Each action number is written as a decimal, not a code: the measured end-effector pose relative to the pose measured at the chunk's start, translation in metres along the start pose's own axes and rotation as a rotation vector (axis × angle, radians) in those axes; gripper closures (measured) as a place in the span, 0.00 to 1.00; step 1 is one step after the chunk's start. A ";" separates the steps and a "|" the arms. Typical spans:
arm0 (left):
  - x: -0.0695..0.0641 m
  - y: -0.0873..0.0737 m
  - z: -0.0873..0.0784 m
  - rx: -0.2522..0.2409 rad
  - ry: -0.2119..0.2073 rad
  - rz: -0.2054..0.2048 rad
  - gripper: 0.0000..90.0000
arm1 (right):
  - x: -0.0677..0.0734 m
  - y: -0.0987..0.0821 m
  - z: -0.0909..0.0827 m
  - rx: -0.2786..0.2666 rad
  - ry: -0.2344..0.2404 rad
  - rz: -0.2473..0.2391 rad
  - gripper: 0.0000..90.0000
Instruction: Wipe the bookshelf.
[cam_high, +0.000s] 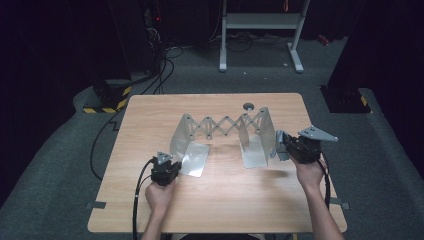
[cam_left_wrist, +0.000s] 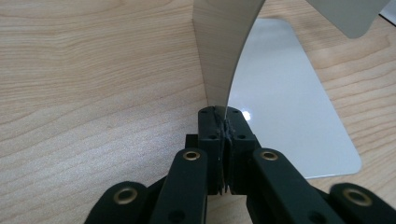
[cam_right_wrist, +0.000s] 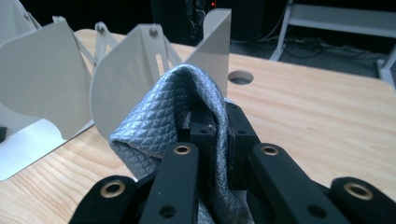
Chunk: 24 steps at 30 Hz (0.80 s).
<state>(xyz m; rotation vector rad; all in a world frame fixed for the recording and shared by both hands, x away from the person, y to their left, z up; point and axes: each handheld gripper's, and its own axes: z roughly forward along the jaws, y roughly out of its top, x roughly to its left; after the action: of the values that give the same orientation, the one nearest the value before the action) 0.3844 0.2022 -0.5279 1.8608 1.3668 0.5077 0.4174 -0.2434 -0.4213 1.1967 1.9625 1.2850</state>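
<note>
the right claw (cam_high: 283, 145), clamped on the grey cloth (cam_right_wrist: 163, 121), sat just beside the rack's (cam_high: 225, 126) right end plate, while the left claw (cam_left_wrist: 223, 122) pinched its left plate.

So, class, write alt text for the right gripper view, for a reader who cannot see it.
The right gripper has its black jaws shut on a folded grey quilted cloth, which drapes over them above a wooden table. Behind it stands a grey metal expanding rack with upright end plates, near a round hole in the tabletop.
</note>
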 end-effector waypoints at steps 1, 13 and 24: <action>0.000 0.000 0.000 0.000 0.000 0.000 0.97 | 0.001 -0.002 0.002 0.005 0.002 0.001 0.94; 0.000 0.000 0.000 0.000 0.001 -0.001 0.96 | 0.005 -0.037 0.030 0.115 0.002 0.026 0.94; 0.000 0.000 0.000 0.001 -0.002 -0.003 0.95 | 0.008 -0.077 0.059 0.252 0.016 0.059 0.95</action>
<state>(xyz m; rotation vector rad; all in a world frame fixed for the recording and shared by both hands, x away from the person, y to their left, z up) 0.3844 0.2021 -0.5279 1.8594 1.3685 0.5044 0.4294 -0.2223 -0.5157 1.3754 2.1641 1.1021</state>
